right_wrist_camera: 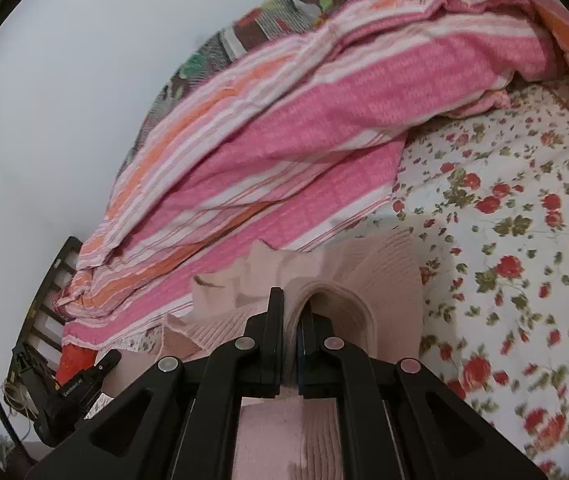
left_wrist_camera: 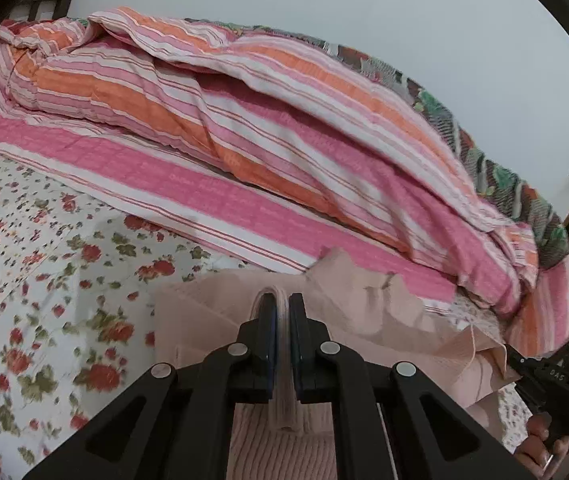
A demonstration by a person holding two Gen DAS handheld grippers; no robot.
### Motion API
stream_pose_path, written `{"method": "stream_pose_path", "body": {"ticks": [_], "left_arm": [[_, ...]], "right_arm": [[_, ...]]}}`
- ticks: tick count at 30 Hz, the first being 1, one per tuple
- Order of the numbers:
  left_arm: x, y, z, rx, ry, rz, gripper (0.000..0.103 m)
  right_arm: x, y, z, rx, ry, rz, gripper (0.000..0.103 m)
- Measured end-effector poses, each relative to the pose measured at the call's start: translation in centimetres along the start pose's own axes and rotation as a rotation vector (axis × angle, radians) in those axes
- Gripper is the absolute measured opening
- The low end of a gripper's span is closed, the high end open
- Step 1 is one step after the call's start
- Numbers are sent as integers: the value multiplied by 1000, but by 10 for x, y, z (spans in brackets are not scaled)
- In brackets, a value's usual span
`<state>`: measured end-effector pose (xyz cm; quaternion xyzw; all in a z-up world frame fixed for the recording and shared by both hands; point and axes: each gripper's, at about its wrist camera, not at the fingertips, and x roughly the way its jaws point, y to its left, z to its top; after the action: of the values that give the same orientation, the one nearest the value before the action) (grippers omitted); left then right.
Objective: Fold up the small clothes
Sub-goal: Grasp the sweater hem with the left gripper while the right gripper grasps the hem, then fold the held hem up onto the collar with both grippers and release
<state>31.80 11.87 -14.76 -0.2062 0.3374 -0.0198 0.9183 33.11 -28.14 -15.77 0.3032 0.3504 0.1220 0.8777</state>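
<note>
The left gripper (left_wrist_camera: 282,312) and the right gripper (right_wrist_camera: 292,312) are each clenching a pinch of the pale pink ribbed garment (left_wrist_camera: 384,312), one on each side, so the cloth is spanning between them. The garment is lying near the person on the floral bedsheet (left_wrist_camera: 44,248), its far edge reaching the striped quilt (left_wrist_camera: 212,120), probably so a fold can be carried across evenly.

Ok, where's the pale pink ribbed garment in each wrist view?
Left wrist: pale pink garment bottom centre, pinched by the left gripper.
Right wrist: bottom centre, pinched by the right gripper.
Shared landmark: striped pink blanket behind it.
</note>
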Motion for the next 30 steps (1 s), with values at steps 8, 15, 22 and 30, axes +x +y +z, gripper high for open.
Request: {"method": "stream_pose_path", "body": {"ticks": [8,15,22,30], "left_arm": [[7,1,9,18,-3,51,26],[-7,9,-11,62,30,45,27],[-26,24,-54,74,112,-18,27],[-60,40,-102,38,124,-100,61]], "right_arm": [[9,5,-2,-136,31,-93,32],[-26,5,-36,-320,44,-209,34],[-69,-10,-77,-261,93,-162,34],[-82,-8,-121,-289,161,-130,44]]}}
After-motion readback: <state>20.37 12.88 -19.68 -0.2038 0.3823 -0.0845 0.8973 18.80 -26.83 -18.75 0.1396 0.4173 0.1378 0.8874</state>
